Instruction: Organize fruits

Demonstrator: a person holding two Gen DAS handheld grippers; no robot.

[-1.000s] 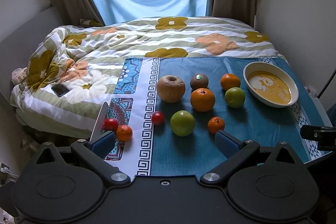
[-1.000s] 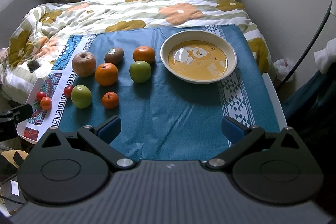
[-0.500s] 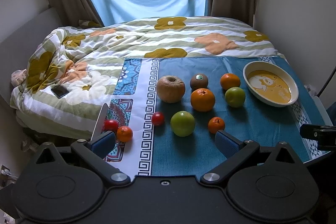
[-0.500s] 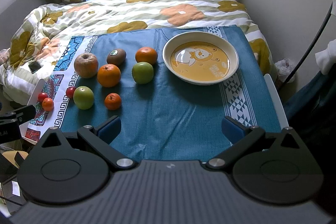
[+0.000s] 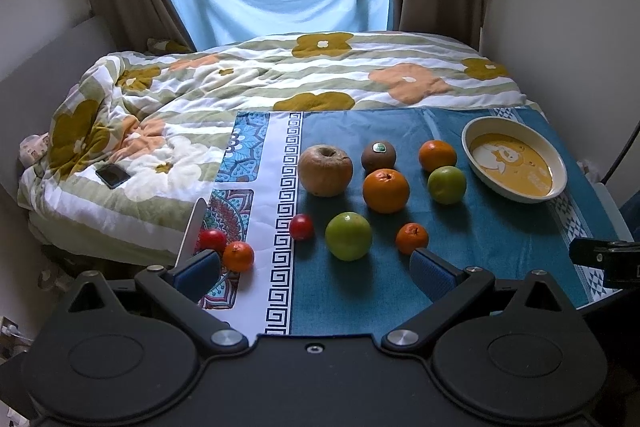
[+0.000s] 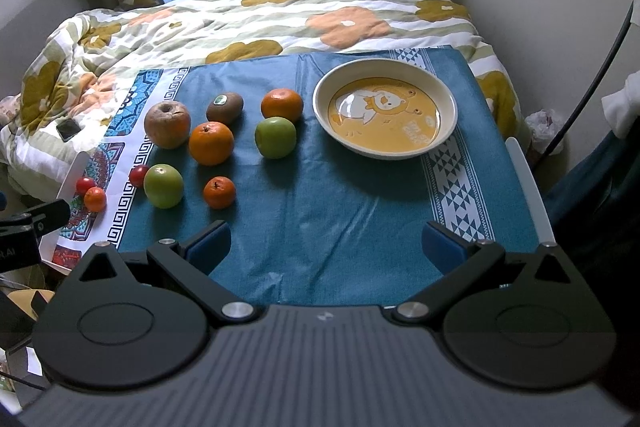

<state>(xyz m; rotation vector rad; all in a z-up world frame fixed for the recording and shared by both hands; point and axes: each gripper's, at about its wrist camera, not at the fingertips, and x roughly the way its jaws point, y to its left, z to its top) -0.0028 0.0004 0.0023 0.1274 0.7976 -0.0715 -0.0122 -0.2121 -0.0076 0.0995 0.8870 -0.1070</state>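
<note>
Fruit loose on blue cloth (image 6: 340, 211) left of bowl (image 6: 446, 95): brown apple (image 6: 167, 125), kiwi (image 6: 225, 108), orange (image 6: 211, 143), green apple (image 6: 276, 137) nearest bowl; left gripper (image 5: 314, 269) and right gripper (image 6: 326, 245) both spread apart, nothing held, short of fruit.

10 fruits (image 5: 385, 190) — 1 bowl (image 5: 514, 131) — 2 hand-held grippers (image 5: 314, 269).

A teal cloth (image 6: 340, 211) covers the table, carrying scattered fruit (image 6: 211, 143) and a bowl (image 6: 320, 95).
</note>
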